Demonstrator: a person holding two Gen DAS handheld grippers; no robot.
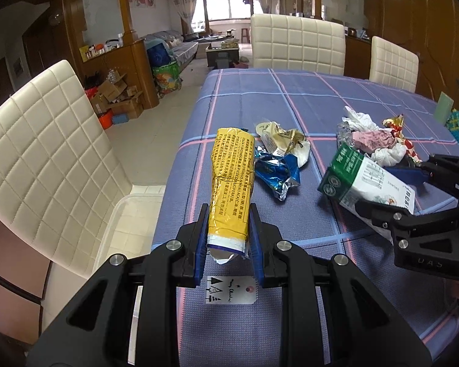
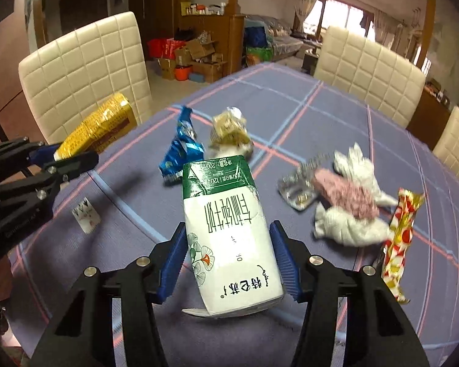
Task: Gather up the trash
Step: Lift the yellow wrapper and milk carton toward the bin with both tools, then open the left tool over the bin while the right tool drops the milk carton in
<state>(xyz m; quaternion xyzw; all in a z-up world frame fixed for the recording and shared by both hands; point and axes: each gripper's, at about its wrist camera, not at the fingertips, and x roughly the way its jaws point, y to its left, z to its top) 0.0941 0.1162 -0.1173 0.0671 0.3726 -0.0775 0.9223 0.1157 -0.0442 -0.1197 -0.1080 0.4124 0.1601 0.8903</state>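
My left gripper (image 1: pixel 229 211) is shut on the lower end of a crushed yellow packet (image 1: pixel 231 171), which sticks up over the table's left edge; the same packet (image 2: pixel 98 125) shows in the right wrist view. My right gripper (image 2: pixel 228 229) has its blue pads against both sides of a green-and-white milk carton (image 2: pixel 229 232), held tilted above the cloth. From the left wrist view the carton (image 1: pixel 364 180) sits in that gripper (image 1: pixel 375 188). Loose on the table lie a blue foil wrapper (image 2: pixel 180 153), a beige wrapper (image 2: pixel 229 131), crumpled tissues (image 2: pixel 352 229), pink paper (image 2: pixel 345 197), a blister pack (image 2: pixel 296 188) and a red-yellow candy wrapper (image 2: pixel 401 235).
A blue checked tablecloth (image 1: pixel 275 98) covers the table. A small paper tag (image 1: pixel 229 290) lies near the front edge. A clear plastic bin (image 1: pixel 128 214) stands on the floor left of the table beside a cream chair (image 1: pixel 46 140). More cream chairs (image 1: pixel 296 42) stand at the far side.
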